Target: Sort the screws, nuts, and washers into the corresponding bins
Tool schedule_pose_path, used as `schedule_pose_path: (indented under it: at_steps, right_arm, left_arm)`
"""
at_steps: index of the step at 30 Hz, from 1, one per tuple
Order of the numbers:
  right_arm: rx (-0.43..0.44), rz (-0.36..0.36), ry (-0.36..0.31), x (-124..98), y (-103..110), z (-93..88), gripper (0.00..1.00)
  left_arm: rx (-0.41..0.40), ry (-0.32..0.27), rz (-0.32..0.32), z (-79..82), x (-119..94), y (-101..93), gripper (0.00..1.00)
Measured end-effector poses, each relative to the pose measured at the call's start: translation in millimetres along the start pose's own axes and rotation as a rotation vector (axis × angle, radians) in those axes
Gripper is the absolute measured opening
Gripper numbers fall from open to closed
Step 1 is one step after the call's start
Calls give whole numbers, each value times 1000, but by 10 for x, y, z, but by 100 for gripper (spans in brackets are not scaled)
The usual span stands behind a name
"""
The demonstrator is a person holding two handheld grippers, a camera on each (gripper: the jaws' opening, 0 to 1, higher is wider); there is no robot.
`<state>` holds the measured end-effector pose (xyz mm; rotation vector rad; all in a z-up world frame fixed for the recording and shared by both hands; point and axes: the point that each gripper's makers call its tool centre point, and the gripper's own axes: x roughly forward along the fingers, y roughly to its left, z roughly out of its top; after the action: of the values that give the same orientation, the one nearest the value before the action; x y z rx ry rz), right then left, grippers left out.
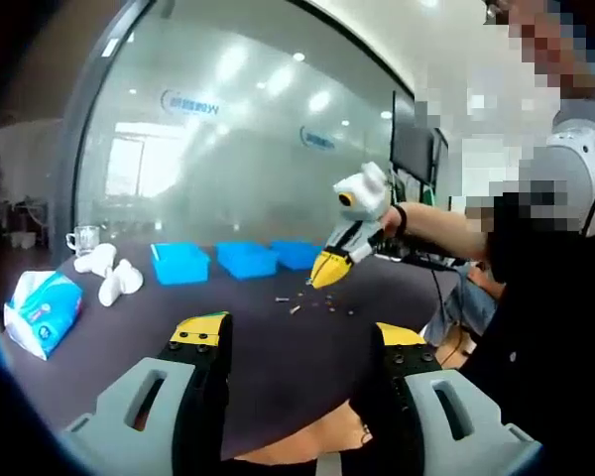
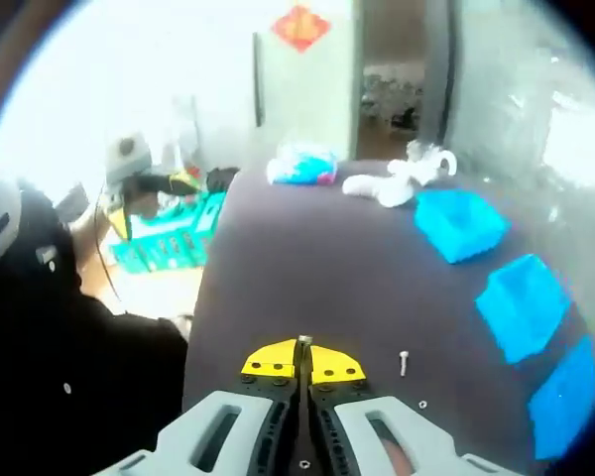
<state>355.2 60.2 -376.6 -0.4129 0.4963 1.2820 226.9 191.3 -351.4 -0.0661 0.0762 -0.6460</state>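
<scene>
Several small screws and other metal pieces (image 1: 299, 302) lie scattered on the dark table, in front of three blue bins (image 1: 246, 260). My right gripper (image 1: 328, 275), held by a person's hand, hovers just above that scatter with its yellow tips together. In the right gripper view, my right gripper (image 2: 303, 349) is shut on a small metal piece (image 2: 303, 340) that pokes out at the tips; its kind is too small to tell. A loose screw (image 2: 404, 362) lies just to its right, and the bins (image 2: 524, 302) line the right side. My left gripper (image 1: 302, 337) is open and empty, held back at the table's near edge.
A tissue pack (image 1: 42, 309), white soft shapes (image 1: 109, 273) and a glass mug (image 1: 82, 238) sit left of the bins. A glass wall stands behind the table. A person in black (image 1: 545, 327) stands on the right. Green crates (image 2: 169, 243) lie on the floor off the table's side.
</scene>
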Motion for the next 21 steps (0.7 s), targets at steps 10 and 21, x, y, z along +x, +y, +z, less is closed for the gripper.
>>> schedule_pose_path:
  at_steps: [10,21]
  right_arm:
    - [152,-294,-389,-719,-295,265,0]
    - [148,-676,-528,-1452,-473,-59,0]
  left_arm:
    - [11,-6,-17,62,52,0,54]
    - [33,-11,-1,116,109,48,54]
